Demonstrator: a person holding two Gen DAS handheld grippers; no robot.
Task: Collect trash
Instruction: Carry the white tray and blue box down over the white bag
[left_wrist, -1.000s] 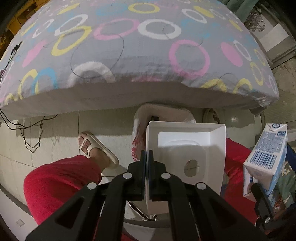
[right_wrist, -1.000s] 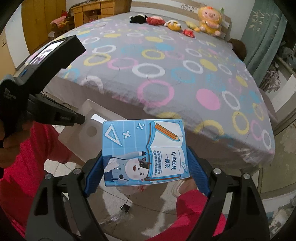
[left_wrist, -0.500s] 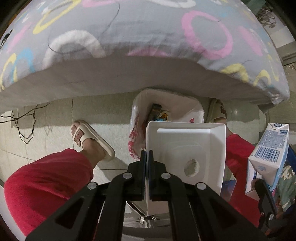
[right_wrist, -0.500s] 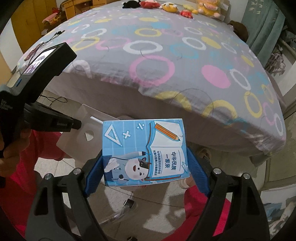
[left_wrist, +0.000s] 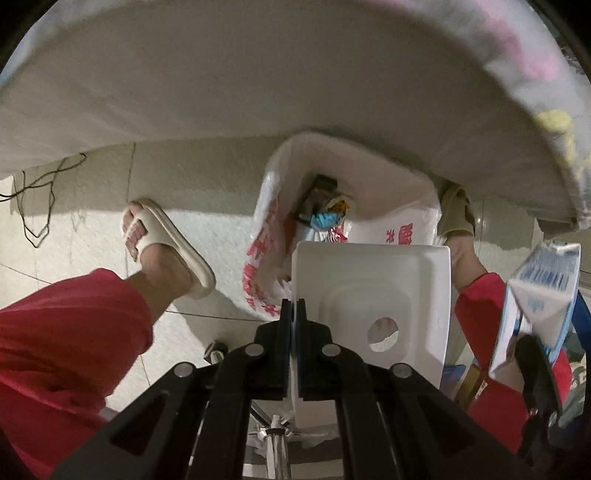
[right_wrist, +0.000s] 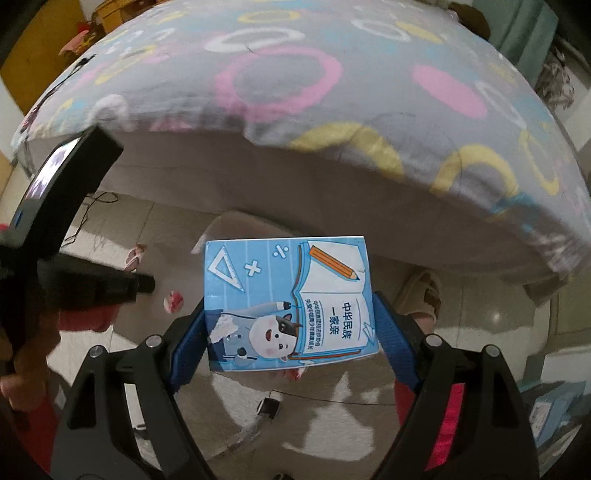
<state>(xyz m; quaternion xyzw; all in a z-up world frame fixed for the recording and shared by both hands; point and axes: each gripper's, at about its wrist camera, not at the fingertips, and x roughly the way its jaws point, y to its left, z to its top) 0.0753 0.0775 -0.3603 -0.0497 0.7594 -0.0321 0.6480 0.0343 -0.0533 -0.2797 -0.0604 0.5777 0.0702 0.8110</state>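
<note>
Now both views have tipped from the bed (right_wrist: 280, 85) toward the open trash bag (left_wrist: 399, 206) on the floor. Left gripper (left_wrist: 293, 314), jaws pinched on the white tray (left_wrist: 373, 280), hangs over the bag; right gripper (right_wrist: 290, 325), jaws clamping the milk carton (right_wrist: 290, 302), is near it, so dropping looks close

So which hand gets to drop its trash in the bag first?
Probably the left gripper: its white tray hangs just before the open bag. The right gripper's milk carton sits off to the side.

**Home bedroom**

I'm beside a bed (right_wrist: 295, 92) with a ring-patterned grey sheet. Tiled floor (left_wrist: 92, 236), wooden cabinet (right_wrist: 33, 48) and green curtain (right_wrist: 517, 26) behind, slippered foot (left_wrist: 162, 243), plastic trash bag (left_wrist: 369, 206) on the floor.
</note>
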